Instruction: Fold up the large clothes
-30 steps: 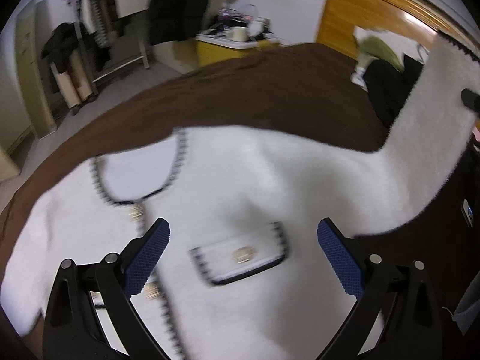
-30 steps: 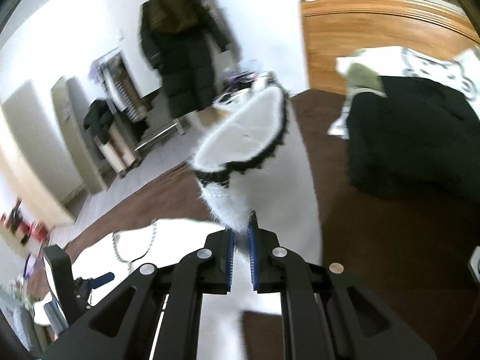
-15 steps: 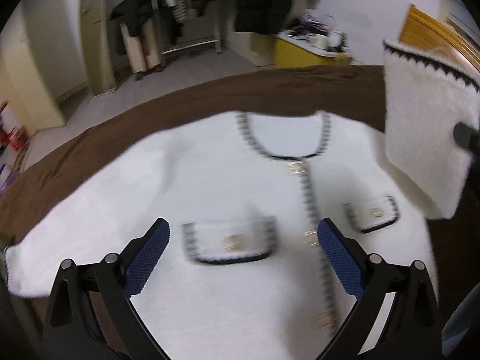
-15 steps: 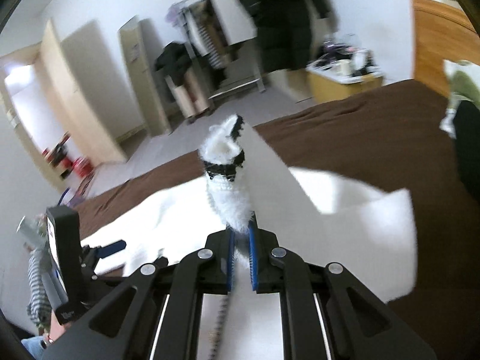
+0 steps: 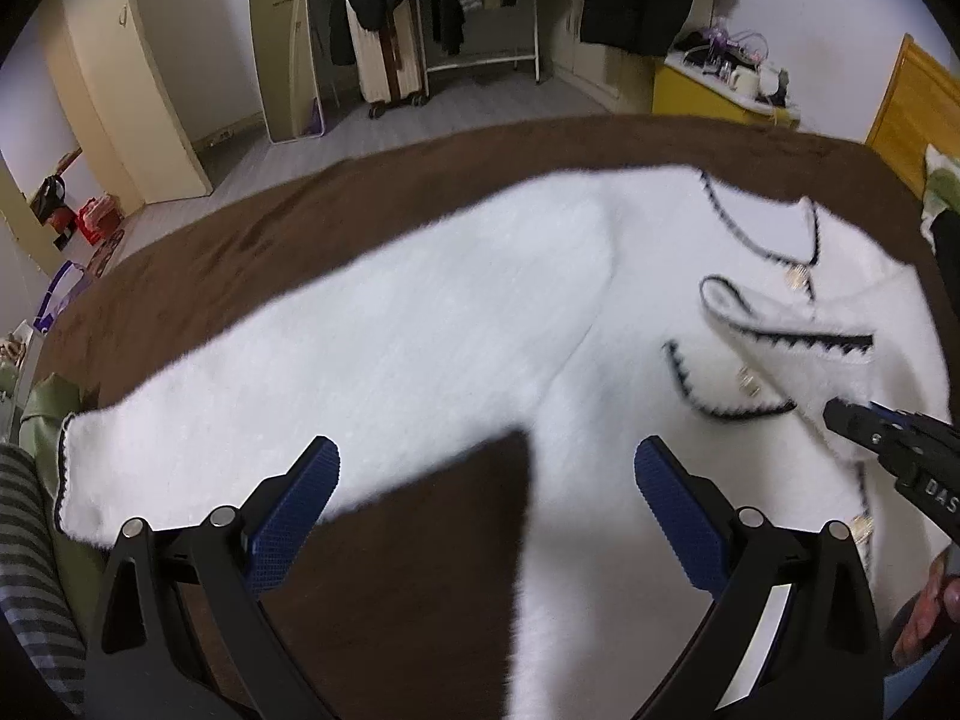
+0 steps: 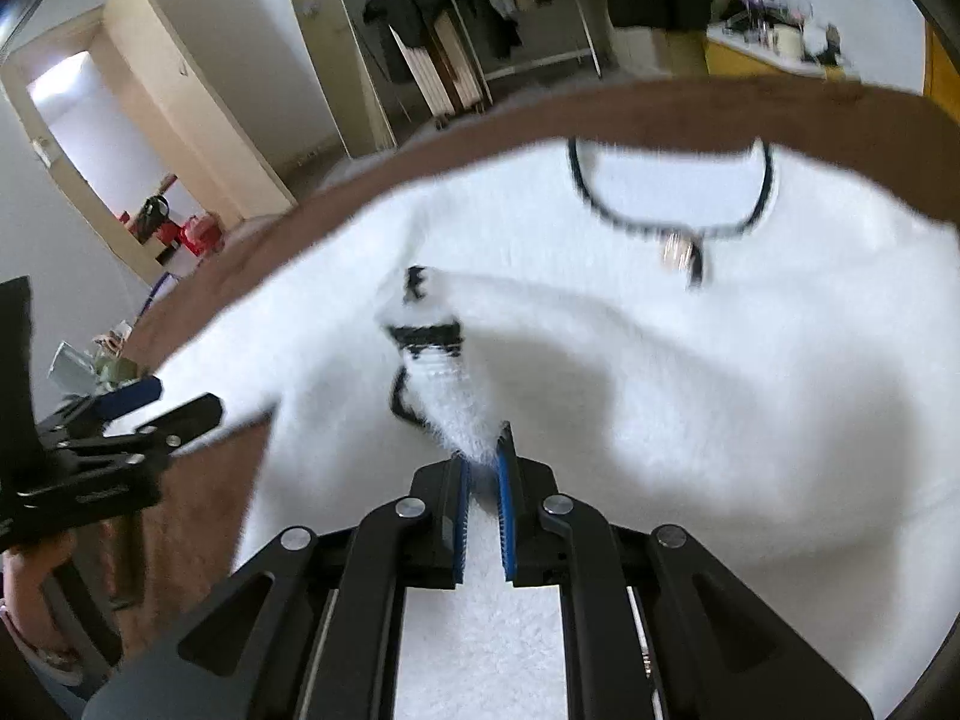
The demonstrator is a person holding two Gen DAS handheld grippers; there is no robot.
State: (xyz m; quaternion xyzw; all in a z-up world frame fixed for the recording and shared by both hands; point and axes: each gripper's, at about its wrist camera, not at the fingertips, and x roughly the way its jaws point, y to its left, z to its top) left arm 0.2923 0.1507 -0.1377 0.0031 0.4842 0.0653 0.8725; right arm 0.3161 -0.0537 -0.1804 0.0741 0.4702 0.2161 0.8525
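A fluffy white cardigan (image 5: 456,324) with black trim and gold buttons lies flat on the brown bed cover (image 5: 252,240); it also shows in the right wrist view (image 6: 690,360). My right gripper (image 6: 483,462) is shut on the cuff end of one sleeve (image 6: 444,384) and holds it folded over the chest, low above the garment. It appears at the right edge of the left wrist view (image 5: 840,414). My left gripper (image 5: 486,468) is open and empty above the other sleeve (image 5: 198,438), which lies stretched out to the left.
Brown cover (image 5: 396,588) shows between the sleeve and body. A striped cloth (image 5: 24,540) and green item (image 5: 48,402) lie at the left. A clothes rack (image 5: 474,12), suitcase, yellow cabinet (image 5: 702,90) and wooden headboard (image 5: 912,102) stand beyond the bed.
My right gripper has carried the sleeve from held high down across the cardigan's chest. My left gripper has swung left, from above the front pockets to above the outstretched sleeve.
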